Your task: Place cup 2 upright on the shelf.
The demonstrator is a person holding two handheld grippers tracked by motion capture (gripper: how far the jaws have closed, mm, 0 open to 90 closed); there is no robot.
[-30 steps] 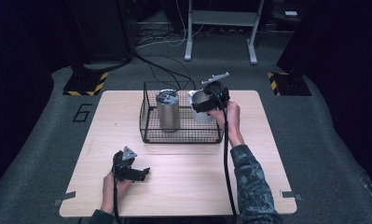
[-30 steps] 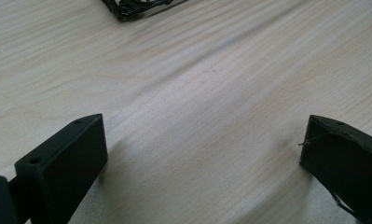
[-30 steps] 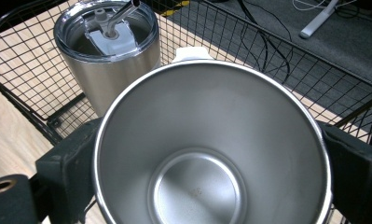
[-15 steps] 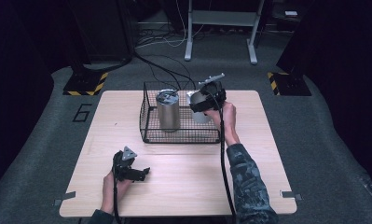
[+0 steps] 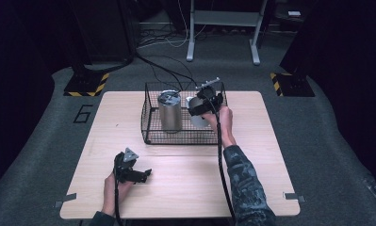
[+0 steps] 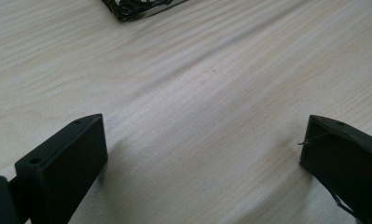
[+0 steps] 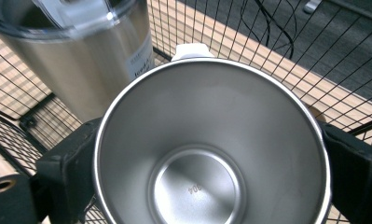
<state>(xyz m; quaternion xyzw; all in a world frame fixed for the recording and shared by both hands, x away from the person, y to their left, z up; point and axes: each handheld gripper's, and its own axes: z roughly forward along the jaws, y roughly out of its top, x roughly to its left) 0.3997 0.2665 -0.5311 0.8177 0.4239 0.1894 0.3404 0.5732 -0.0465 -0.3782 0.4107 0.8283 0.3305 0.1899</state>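
Between the right gripper (image 7: 193, 186) jaws, an open stainless steel cup (image 7: 211, 144) is being clamped by its walls, hanging inside the black wire basket (image 5: 150, 117) beside a lidded steel tumbler (image 5: 169, 110). It's looking rigid, light and slick, so gripping just below the rim is probably safest; the left gripper (image 6: 202, 154) is idling wide open over the table.

The right gripper (image 5: 198, 109) has carried the steel cup (image 5: 195, 111) leftward, deeper into the wire basket (image 5: 150, 125).

Left claw (image 5: 145, 173): held low near the person's edge, jaws spread wide apart, nothing between them.
Right claw (image 5: 195, 109): forearm stretched forward, hand raised, jaws clamped on either side of a load.
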